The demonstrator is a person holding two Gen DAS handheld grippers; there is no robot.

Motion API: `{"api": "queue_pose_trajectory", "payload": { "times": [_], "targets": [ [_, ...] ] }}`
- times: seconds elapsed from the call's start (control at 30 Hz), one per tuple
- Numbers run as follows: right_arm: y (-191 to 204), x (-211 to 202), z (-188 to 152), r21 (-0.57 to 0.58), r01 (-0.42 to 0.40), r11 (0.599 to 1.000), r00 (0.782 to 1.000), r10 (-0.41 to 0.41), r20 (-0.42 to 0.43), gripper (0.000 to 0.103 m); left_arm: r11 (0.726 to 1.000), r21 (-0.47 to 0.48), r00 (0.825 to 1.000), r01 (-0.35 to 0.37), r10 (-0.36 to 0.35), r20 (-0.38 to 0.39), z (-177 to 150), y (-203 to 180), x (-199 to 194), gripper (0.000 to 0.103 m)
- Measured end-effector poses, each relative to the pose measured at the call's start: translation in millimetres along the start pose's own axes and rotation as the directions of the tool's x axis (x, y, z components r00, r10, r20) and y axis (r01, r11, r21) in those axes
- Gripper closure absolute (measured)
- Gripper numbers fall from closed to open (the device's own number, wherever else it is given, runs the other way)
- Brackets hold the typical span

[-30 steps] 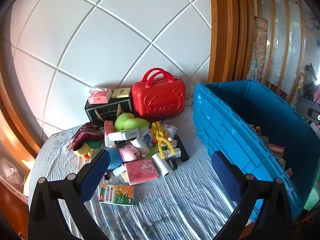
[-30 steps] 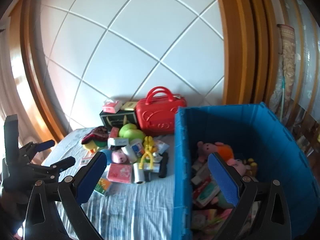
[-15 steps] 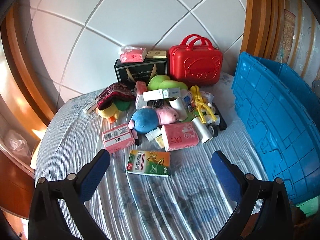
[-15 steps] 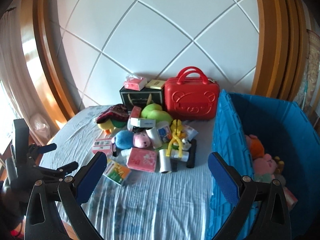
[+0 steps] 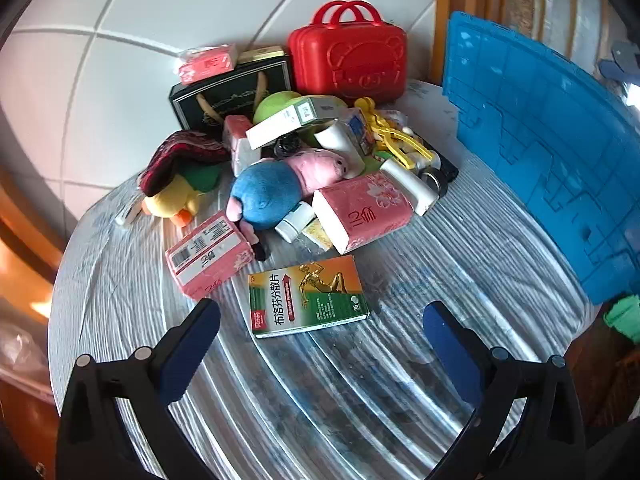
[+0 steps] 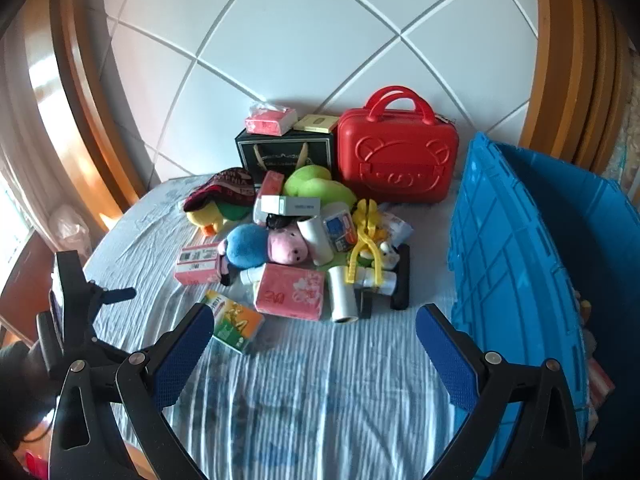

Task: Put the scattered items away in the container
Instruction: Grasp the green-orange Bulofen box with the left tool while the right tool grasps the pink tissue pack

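Observation:
A pile of items lies on the striped tablecloth (image 5: 360,392). Nearest my left gripper (image 5: 320,328) is a green-and-orange medicine box (image 5: 306,300), lying flat just beyond the open, empty fingertips. Behind it are two pink tissue packs (image 5: 208,256) (image 5: 362,210) and a blue-and-pink pig plush (image 5: 280,188). The blue crate (image 5: 540,140) stands at the right. My right gripper (image 6: 312,336) is open and empty, hovering short of the pile; the medicine box (image 6: 236,322) is beside its left finger. The crate (image 6: 520,264) is on its right. The left gripper (image 6: 76,320) shows at the left.
A red bear suitcase (image 6: 396,160) and a black gift bag (image 6: 284,156) with small boxes on top stand at the back by the tiled wall. A yellow duck plush (image 5: 172,196), green plush (image 6: 316,188), white rolls (image 6: 342,294) and yellow tongs (image 6: 366,236) fill the pile. Table edge at left.
The left gripper has swung left and down from the crate toward the pile, closing on the medicine box. The right gripper has turned left away from the crate's inside toward the pile.

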State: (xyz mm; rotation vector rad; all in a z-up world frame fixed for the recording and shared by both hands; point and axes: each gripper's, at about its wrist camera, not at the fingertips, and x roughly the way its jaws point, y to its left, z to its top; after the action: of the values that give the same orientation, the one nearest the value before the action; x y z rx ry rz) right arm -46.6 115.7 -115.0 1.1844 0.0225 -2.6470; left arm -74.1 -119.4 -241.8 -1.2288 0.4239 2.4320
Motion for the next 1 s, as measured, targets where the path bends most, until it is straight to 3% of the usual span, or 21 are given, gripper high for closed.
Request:
{"api": "queue_pose_trajectory", "payload": {
  "times": [0.13, 0.2, 0.4, 0.67, 0.77, 0.87, 1.0],
  "targets": [
    [8.6, 31.9, -6.6, 0.022, 0.015, 1.000, 0.998, -0.014, -0.055, 0.001, 0.987, 0.155, 0.998, 0.051, -0.054, 0.013, -11.6, 9.2, 37.6, 0.000],
    [14.5, 44.2, -10.0, 0.025, 0.027, 0.999, 0.997, -0.026, -0.070, 0.001, 0.967, 0.240, 0.996, 0.081, -0.086, 0.009, -17.8, 15.0, 62.0, 0.000],
    [22.5, 104.6, -32.1, 0.001, 0.008, 1.000, 0.989, -0.008, -0.148, 0.001, 0.878, 0.456, 0.989, 0.147, -0.147, -0.036, -31.7, 23.7, 130.1, 0.000],
    [31.5, 227.9, -43.7, -0.158, -0.086, 0.984, 0.955, 0.036, -0.294, 0.001, 0.790, 0.571, 0.971, 0.223, -0.229, -0.062, -36.7, 22.9, 172.9, 0.000],
    [45.6, 260.2, -40.3, -0.305, -0.124, 0.944, 0.953, 0.029, -0.300, 0.001, 0.770, 0.596, 0.969, 0.227, -0.242, -0.057, -37.7, 23.0, 181.4, 0.000],
    [57.7, 285.9, -37.6, -0.446, -0.166, 0.879, 0.952, 0.025, -0.305, 0.001, 0.731, 0.641, 0.964, 0.233, -0.259, -0.054, -38.8, 20.8, 185.9, 0.000],
    [67.7, 313.6, -38.8, -0.590, -0.204, 0.781, 0.946, 0.002, -0.325, 0.001, 0.698, 0.651, 0.944, 0.298, -0.318, -0.091, -31.8, 24.1, 193.6, 0.000]
  ]
}}
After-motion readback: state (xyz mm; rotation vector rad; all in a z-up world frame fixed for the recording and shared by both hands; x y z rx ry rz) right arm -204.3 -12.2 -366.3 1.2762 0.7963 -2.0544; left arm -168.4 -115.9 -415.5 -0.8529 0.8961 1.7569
